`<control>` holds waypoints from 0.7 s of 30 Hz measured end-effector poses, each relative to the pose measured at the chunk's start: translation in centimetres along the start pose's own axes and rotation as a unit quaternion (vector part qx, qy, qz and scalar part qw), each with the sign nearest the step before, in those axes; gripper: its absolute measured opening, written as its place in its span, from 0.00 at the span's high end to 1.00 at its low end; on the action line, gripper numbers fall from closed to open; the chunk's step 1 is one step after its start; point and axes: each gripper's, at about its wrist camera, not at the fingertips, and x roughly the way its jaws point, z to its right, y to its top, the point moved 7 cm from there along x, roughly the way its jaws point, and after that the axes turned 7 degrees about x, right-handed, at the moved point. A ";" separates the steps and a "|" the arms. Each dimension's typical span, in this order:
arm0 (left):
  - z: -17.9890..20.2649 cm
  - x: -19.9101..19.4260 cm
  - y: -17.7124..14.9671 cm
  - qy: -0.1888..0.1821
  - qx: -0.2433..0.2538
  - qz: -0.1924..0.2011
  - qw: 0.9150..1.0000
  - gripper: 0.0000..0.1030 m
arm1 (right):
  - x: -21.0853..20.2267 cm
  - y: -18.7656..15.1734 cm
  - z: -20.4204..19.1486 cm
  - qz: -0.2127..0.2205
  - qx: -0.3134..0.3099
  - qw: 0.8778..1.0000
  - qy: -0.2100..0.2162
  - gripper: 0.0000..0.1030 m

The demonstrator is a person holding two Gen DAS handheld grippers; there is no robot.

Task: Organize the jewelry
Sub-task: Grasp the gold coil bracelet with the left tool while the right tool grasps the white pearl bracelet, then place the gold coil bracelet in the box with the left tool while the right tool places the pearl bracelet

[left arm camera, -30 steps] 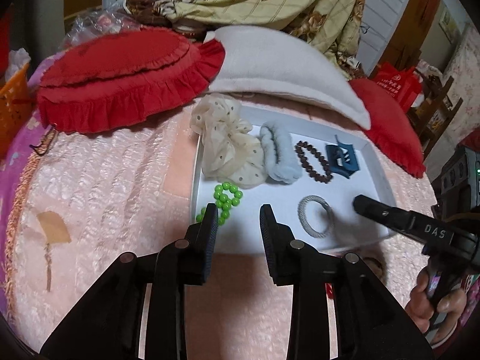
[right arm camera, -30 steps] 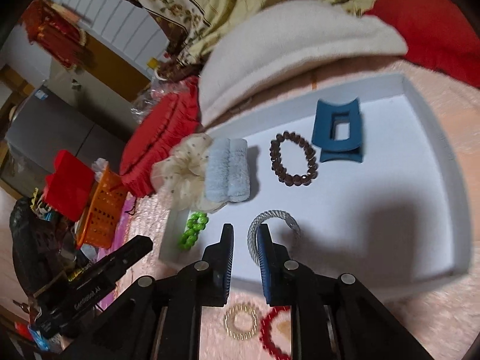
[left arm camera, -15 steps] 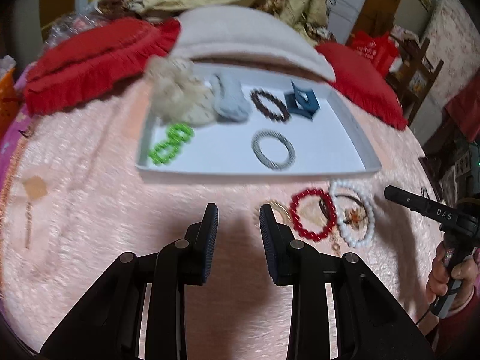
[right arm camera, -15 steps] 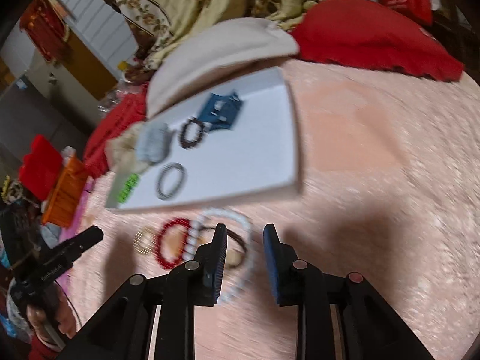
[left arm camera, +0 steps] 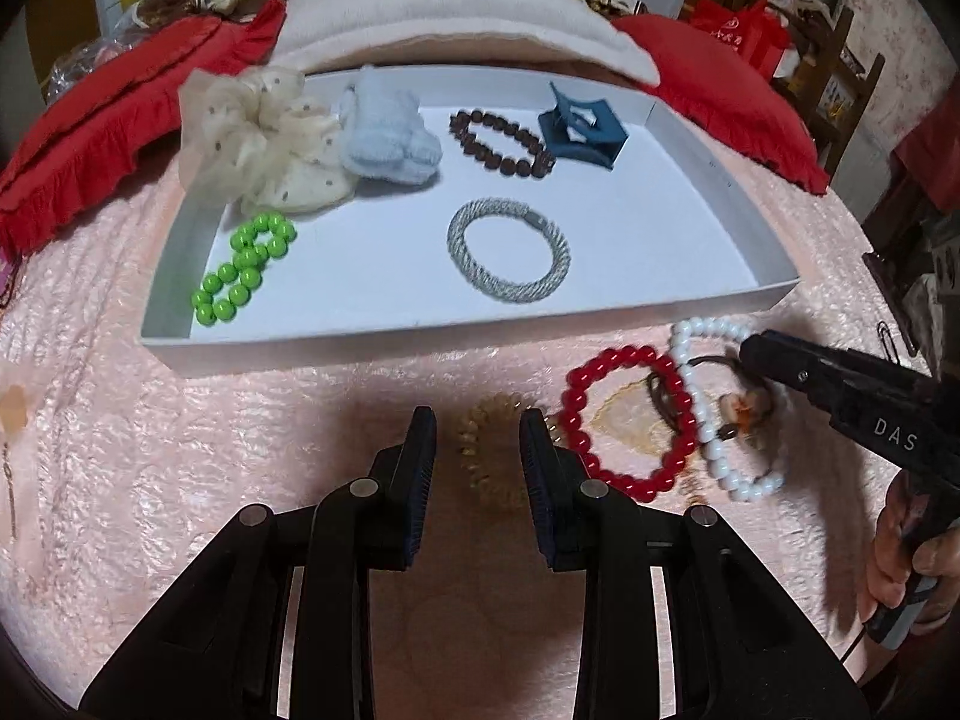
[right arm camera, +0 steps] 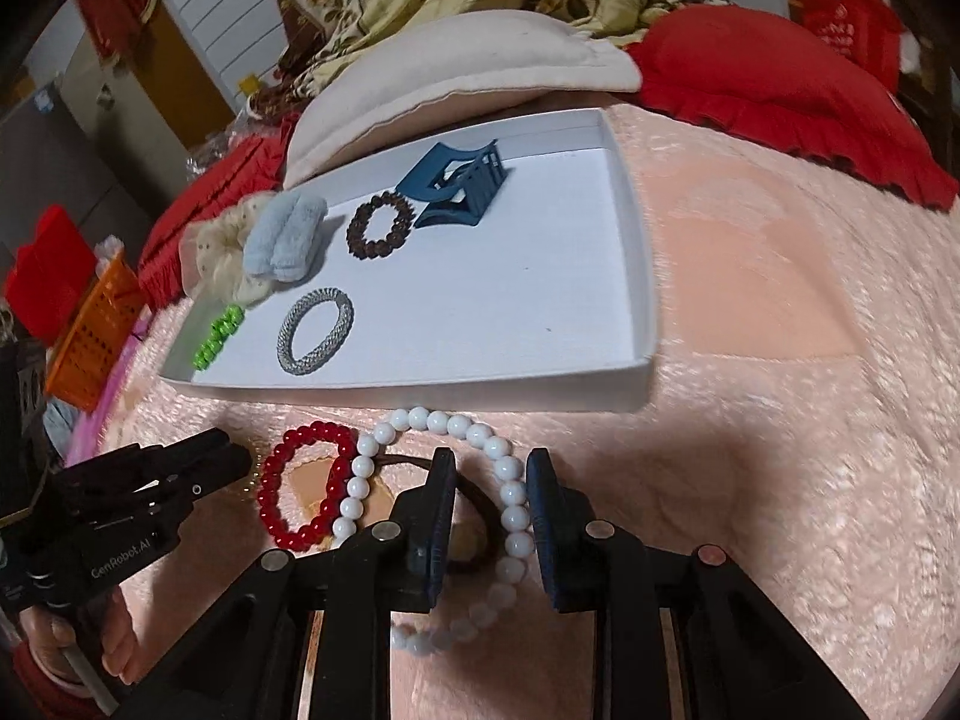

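A white tray [left arm camera: 456, 336] on the pink bedspread holds a green bead bracelet [left arm camera: 243, 267], a silver woven bracelet [left arm camera: 509, 252], a brown bead bracelet [left arm camera: 501, 141], a blue claw clip [left arm camera: 582, 126] and two scrunchies. In front of it lie a gold coil tie [left arm camera: 480, 450], a red bead bracelet [left arm camera: 624, 414] and a white bead bracelet [right arm camera: 510, 492]. My left gripper [left arm camera: 476, 438] is open, straddling the gold coil. My right gripper [right arm camera: 492, 480] is open, with one side of the white bracelet between its fingers; a brown cord tie [right arm camera: 414, 462] lies under it.
Red frilled cushions [left arm camera: 102, 120] and a cream pillow [left arm camera: 456, 12] crowd the tray's far side. An orange basket [right arm camera: 90, 336] stands off the bed's left side. A person's hand [left arm camera: 900, 552] holds the right gripper's handle. Bare pink bedspread [right arm camera: 780, 360] stretches right of the tray.
Both grippers drew back from over the tray and sank toward the loose pieces in front of it. The right jaws stand wider than a second ago.
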 end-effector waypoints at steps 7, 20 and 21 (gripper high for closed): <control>1.4 -0.2 -0.7 0.014 0.044 0.006 0.999 0.91 | 0.9 0.3 -1.2 0.014 -0.040 0.998 -0.048 0.84; 1.9 -7.4 -1.8 -0.017 0.018 0.047 0.999 0.92 | -5.0 0.6 -3.0 0.050 0.001 0.998 0.029 0.92; 1.9 -8.1 -1.7 -0.018 0.016 0.053 0.998 0.92 | -5.9 0.8 -3.3 0.058 -0.001 0.998 0.033 0.92</control>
